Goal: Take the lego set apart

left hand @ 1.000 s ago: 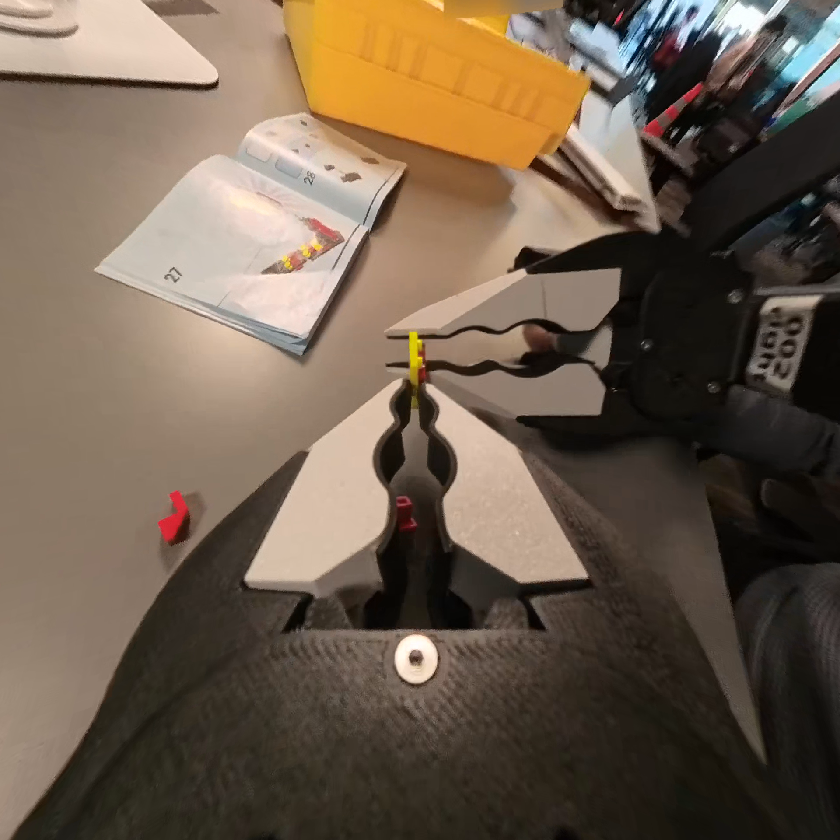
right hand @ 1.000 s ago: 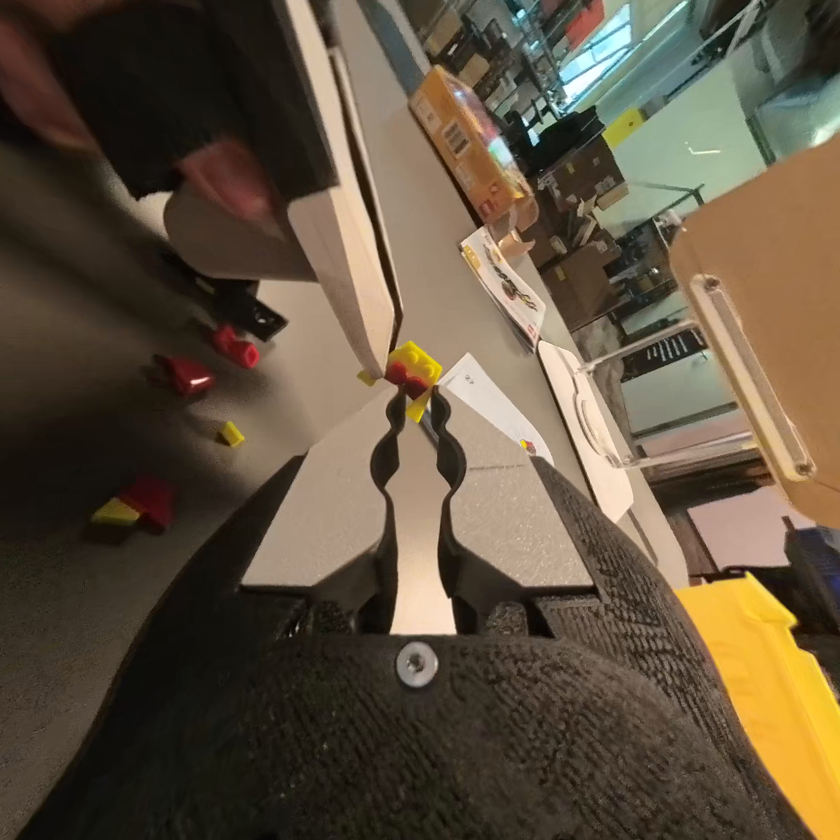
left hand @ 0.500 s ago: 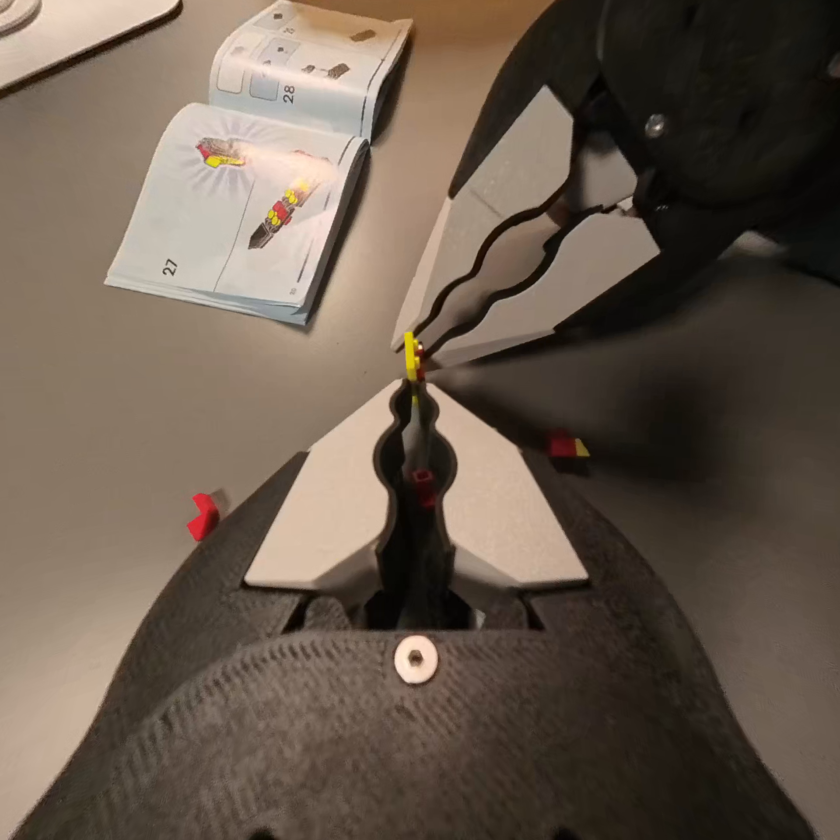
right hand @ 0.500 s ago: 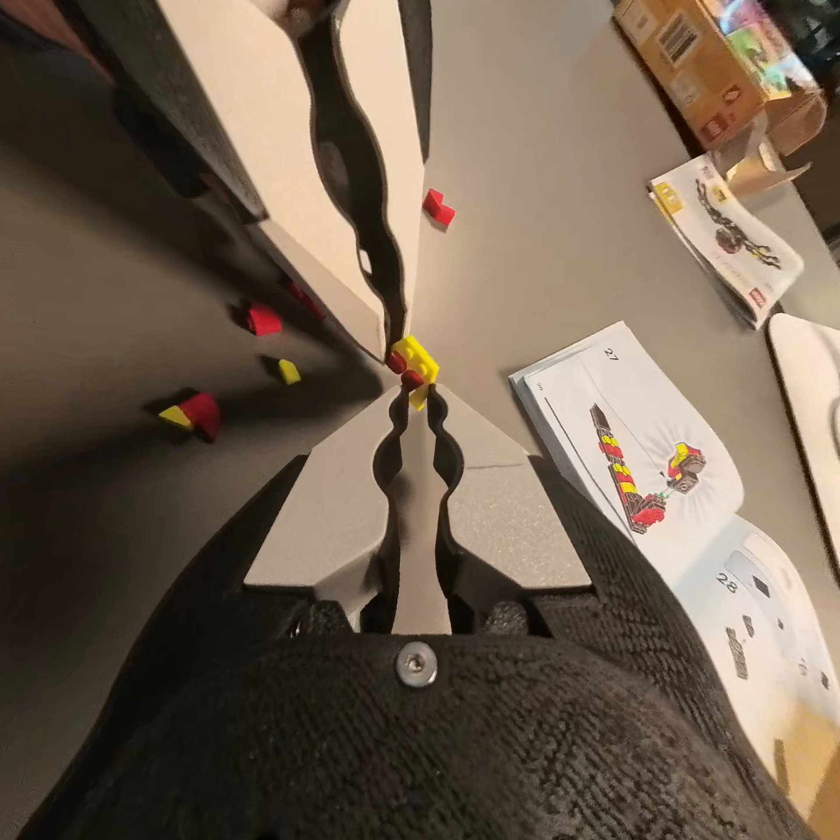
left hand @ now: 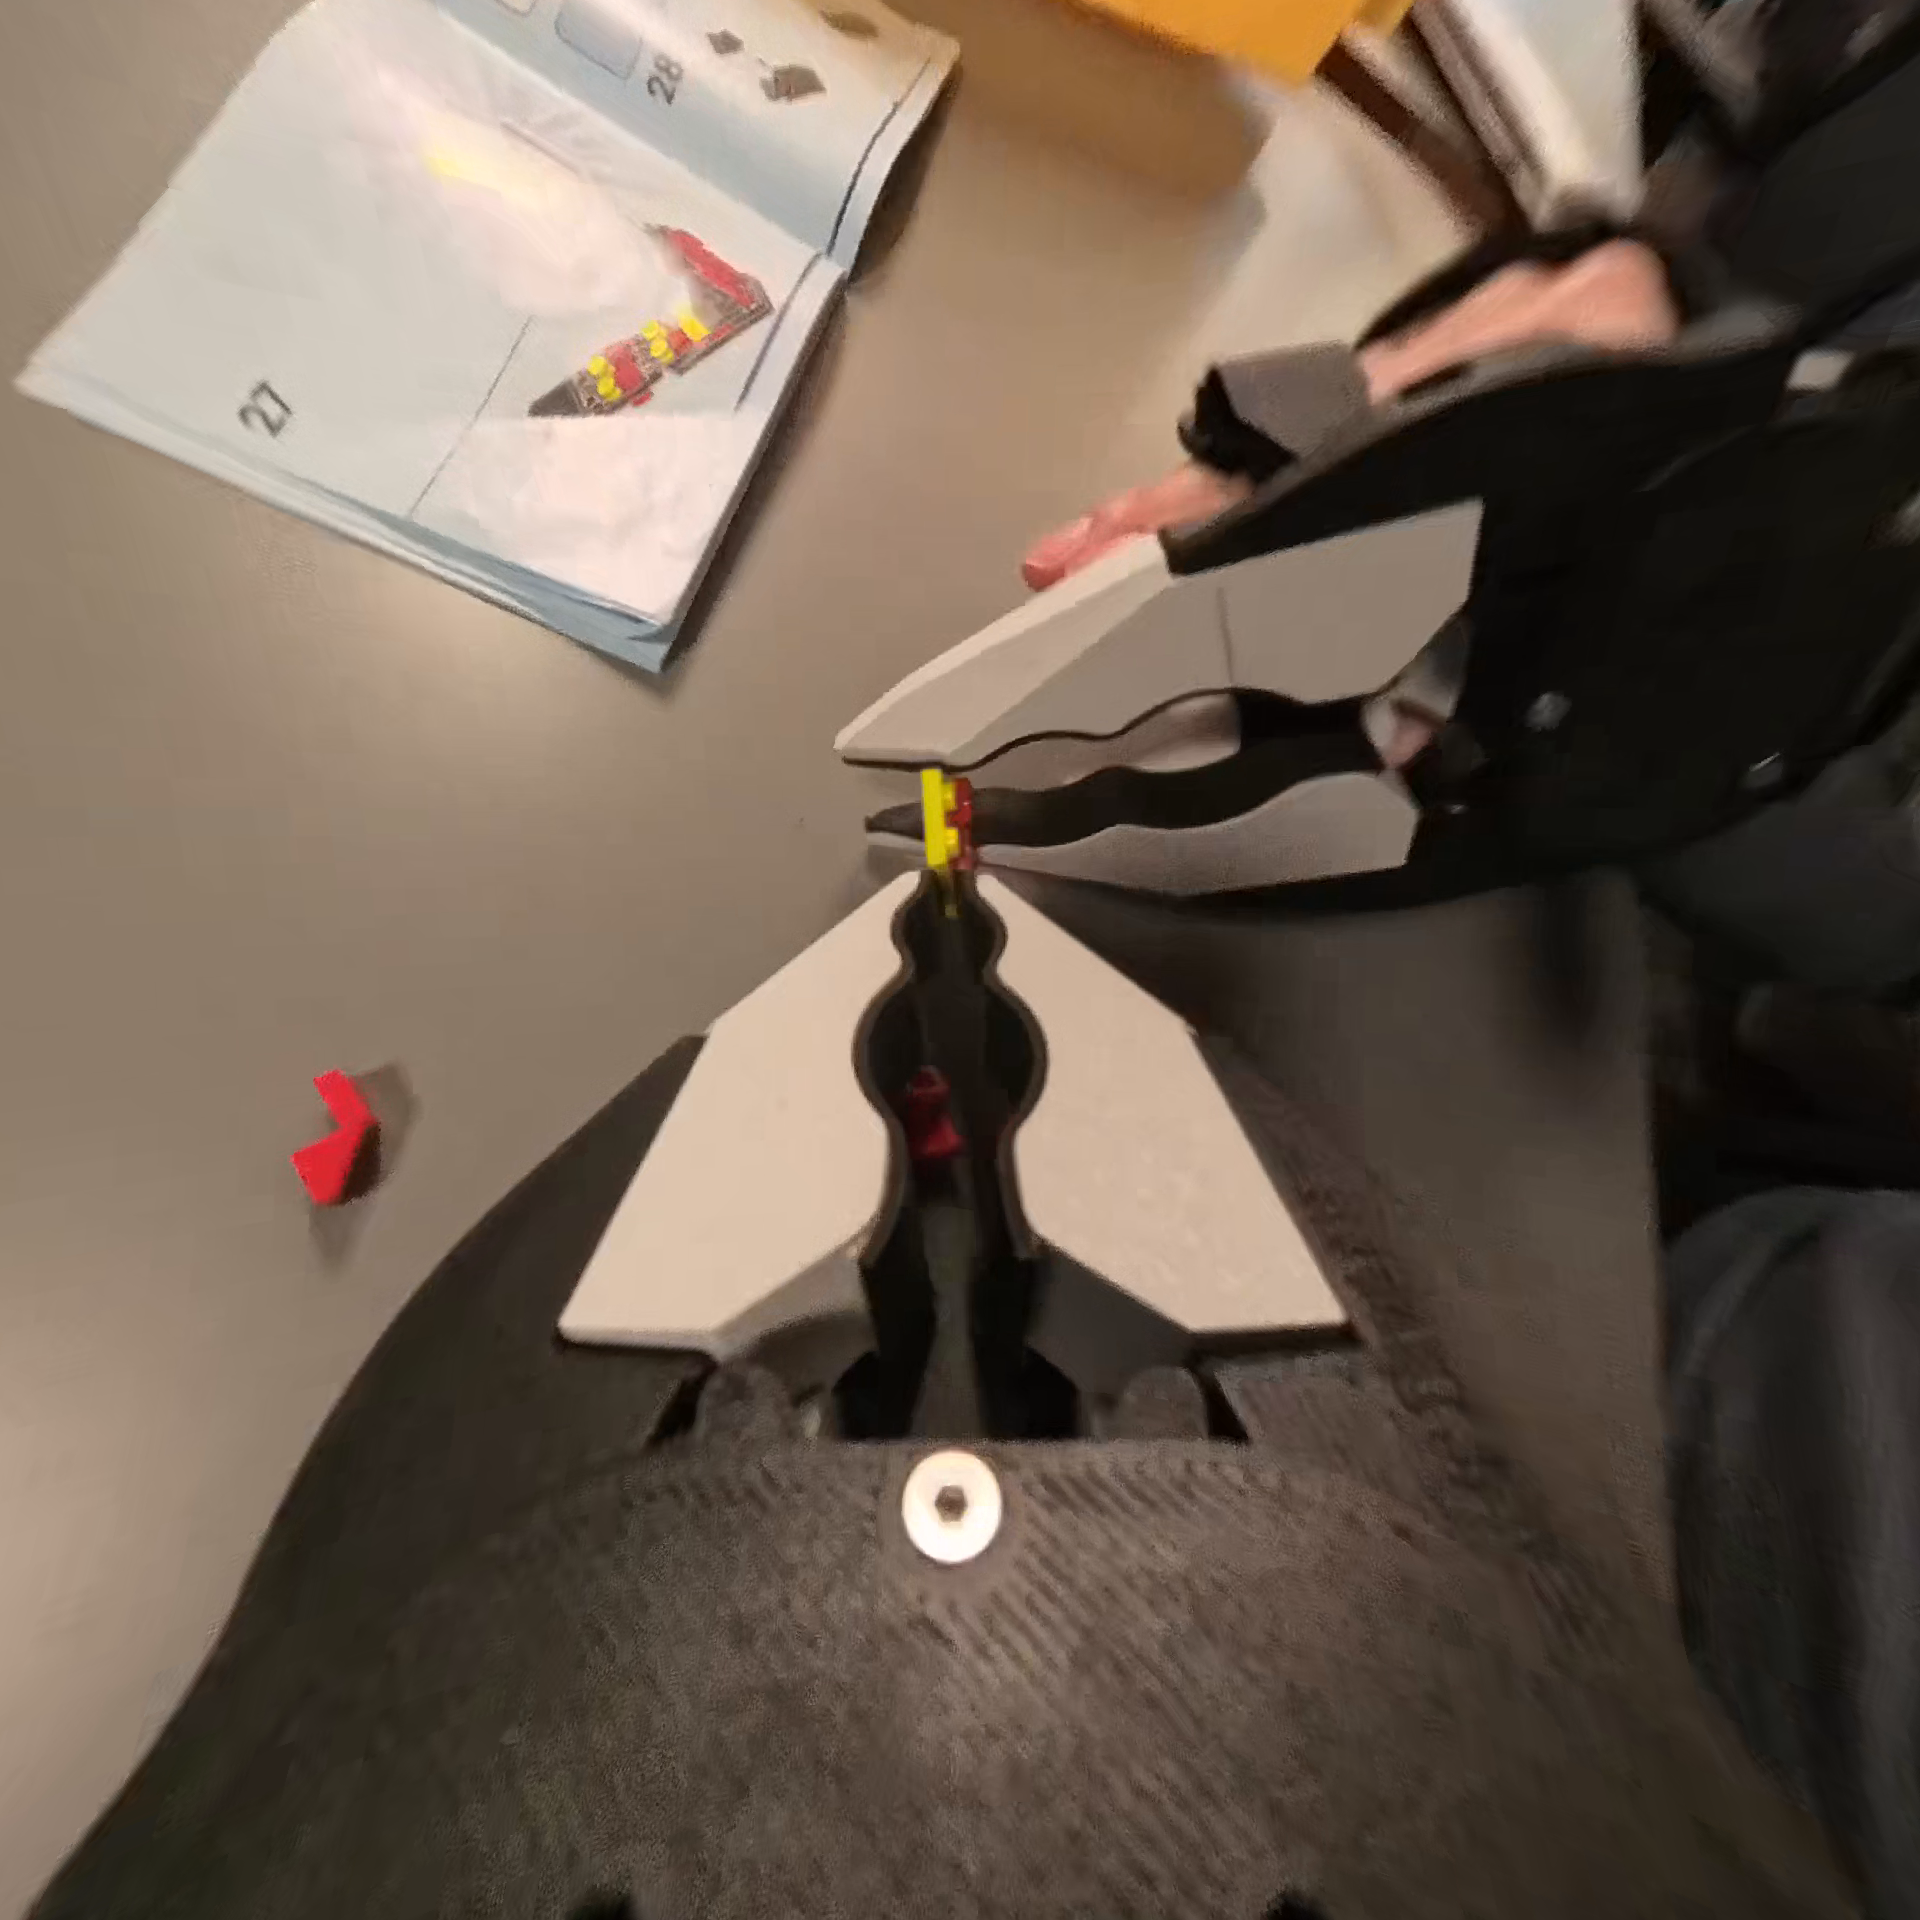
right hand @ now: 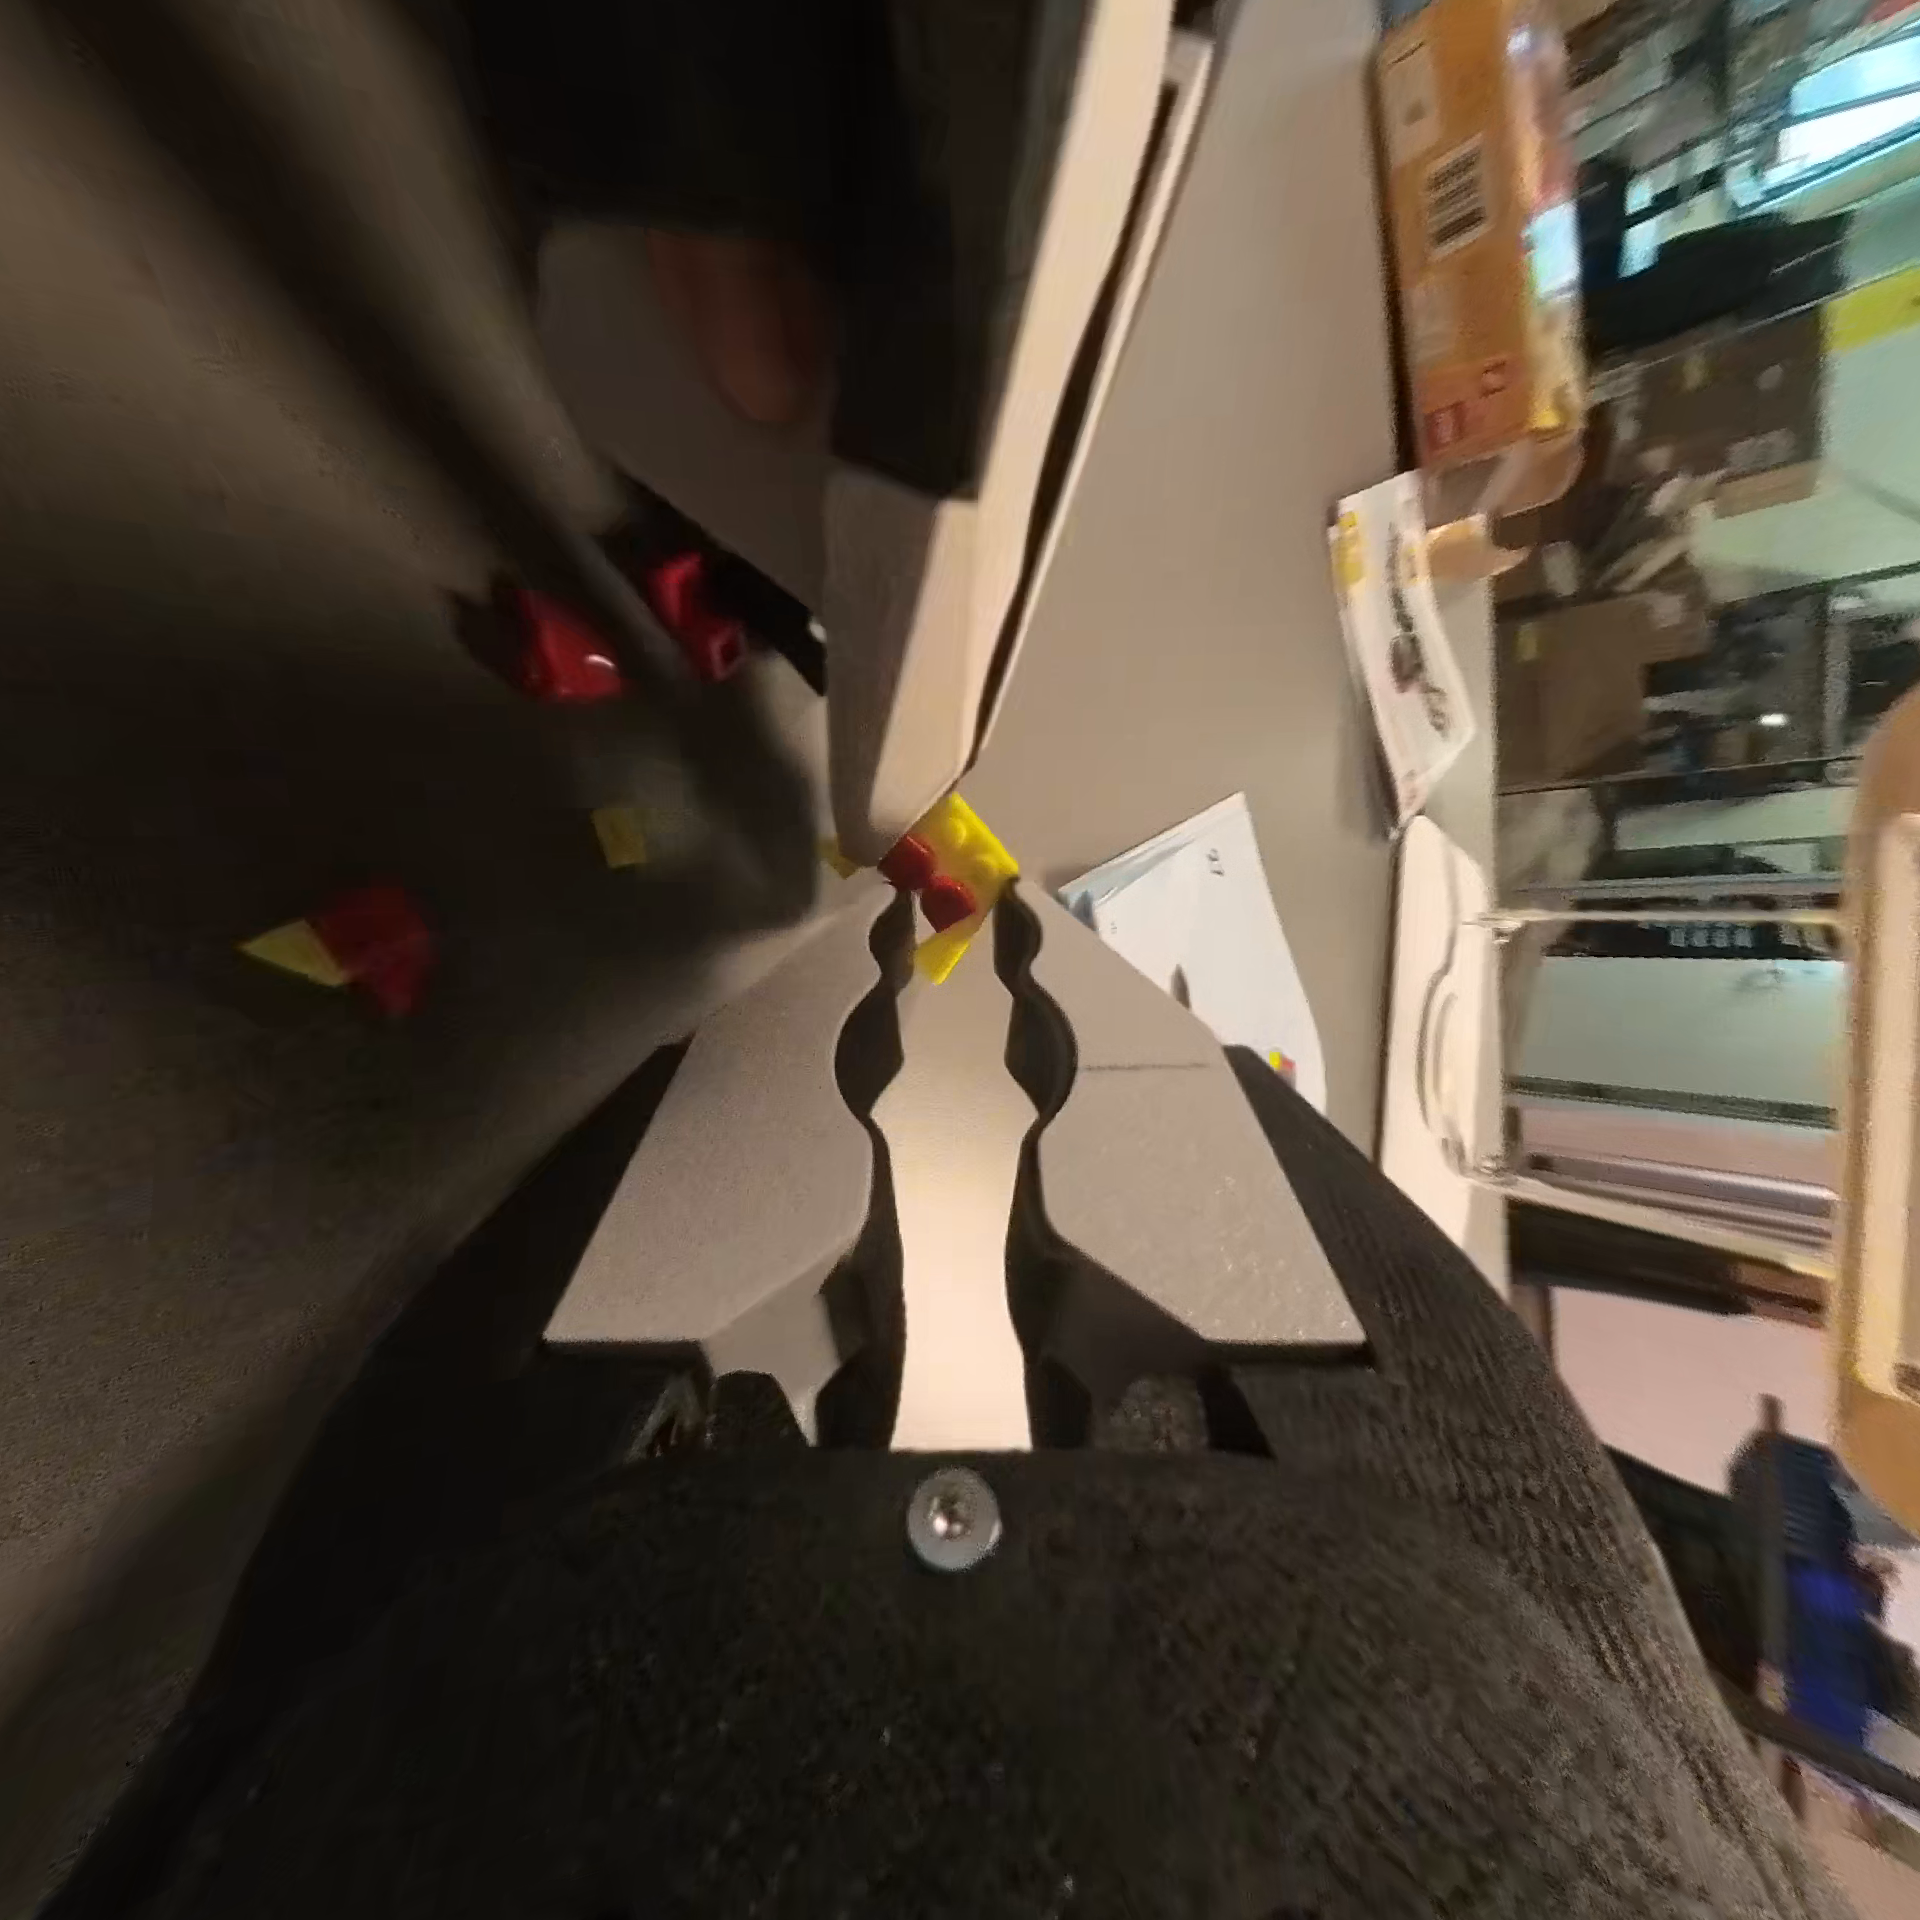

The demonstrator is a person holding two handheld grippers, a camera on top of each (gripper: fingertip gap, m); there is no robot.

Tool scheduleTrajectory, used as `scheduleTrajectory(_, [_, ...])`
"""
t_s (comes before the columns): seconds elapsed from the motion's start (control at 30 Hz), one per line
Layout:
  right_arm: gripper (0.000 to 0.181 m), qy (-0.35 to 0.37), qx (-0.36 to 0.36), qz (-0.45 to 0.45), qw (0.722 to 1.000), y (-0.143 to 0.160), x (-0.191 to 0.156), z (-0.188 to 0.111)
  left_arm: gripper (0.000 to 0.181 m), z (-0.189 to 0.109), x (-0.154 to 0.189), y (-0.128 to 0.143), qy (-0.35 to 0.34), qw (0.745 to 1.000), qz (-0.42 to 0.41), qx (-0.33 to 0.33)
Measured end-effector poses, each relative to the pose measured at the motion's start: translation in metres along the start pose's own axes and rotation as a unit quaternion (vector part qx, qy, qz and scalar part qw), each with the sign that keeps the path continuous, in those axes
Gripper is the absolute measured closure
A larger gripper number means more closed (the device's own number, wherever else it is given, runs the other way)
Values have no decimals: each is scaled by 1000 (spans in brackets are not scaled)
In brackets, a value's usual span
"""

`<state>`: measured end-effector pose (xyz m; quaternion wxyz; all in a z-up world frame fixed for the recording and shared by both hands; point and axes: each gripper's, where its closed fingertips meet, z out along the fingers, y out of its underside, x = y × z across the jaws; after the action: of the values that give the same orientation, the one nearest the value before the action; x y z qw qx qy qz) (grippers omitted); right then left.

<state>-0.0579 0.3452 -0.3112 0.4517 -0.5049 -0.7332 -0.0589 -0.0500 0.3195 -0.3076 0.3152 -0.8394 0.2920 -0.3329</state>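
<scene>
A small yellow-and-red lego piece [left hand: 945,823] is pinched above the table [left hand: 312,790] by both tips, left gripper [left hand: 943,902] nearly closed on its yellow plate, right gripper [right hand: 948,914] narrowly clamped at approx. right angles, presumably so the layers can be pried apart w/ opposing leverage.

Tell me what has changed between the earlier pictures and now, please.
The right gripper swung from a steep tilt half a second ago back to nearly level, as it was one second ago. Both it and the left gripper stay shut on the yellow-and-red lego piece, still in one piece. The open instruction booklet and loose red brick lie unmoved on the table.
</scene>
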Motion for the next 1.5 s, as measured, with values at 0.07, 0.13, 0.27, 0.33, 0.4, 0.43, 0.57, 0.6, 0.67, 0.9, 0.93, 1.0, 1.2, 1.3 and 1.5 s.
scheduleTrajectory(0.07, [170,-40,-9,9,999,2,-3,0,180,2,-1,2,-36,998,49,-16])
scheduleTrajectory(0.13, [172,-80,-12,24,996,3,-5,0,179,3,-2,3,-58,995,78,-22])
scheduleTrajectory(0.27, [177,-158,4,74,985,2,-9,1,181,2,-10,5,-115,982,142,-38])
scheduleTrajectory(0.33, [176,-172,15,101,980,2,-9,2,181,2,-10,3,-96,989,108,-25])
scheduleTrajectory(0.4, [174,-150,27,110,982,1,-5,5,180,-1,-13,-1,-90,992,84,-7])
scheduleTrajectory(0.43, [168,-134,34,110,984,0,-3,6,180,-1,-13,-2,-80,995,65,0])
scheduleTrajectory(0.57, [146,-58,63,93,992,-7,3,5,180,-5,-14,-8,-21,998,-36,39])
scheduleTrajectory(0.6, [147,-42,66,79,994,-8,4,5,180,-6,-14,-9,-7,997,-56,44])
scheduleTrajectory(0.67, [150,-15,70,47,996,-9,3,4,180,-4,-15,-3,9,997,-74,32])
scheduleTrajectory(0.9, [153,54,54,-187,979,-20,-3,1,180,-6,-11,5,4,999,-35,-19])
scheduleTrajectory(0.93, [154,60,49,-216,973,-21,-4,1,180,-6,-11,6,1,999,-28,-29])
scheduleTrajectory(1.0, [153,68,34,-252,965,-21,-3,1,181,-7,-6,8,6,999,-10,-46])
scheduleTrajectory(1.2, [165,32,16,-250,968,-21,-7,3,180,-7,-5,9,4,997,17,-70])
scheduleTrajectory(1.3, [166,31,14,-214,976,-18,-2,3,180,-8,-6,4,-4,998,26,-50])
scheduleTrajectory(1.5, [167,65,36,-116,990,-19,13,0,179,-14,-7,-11,-23,998,60,-2])
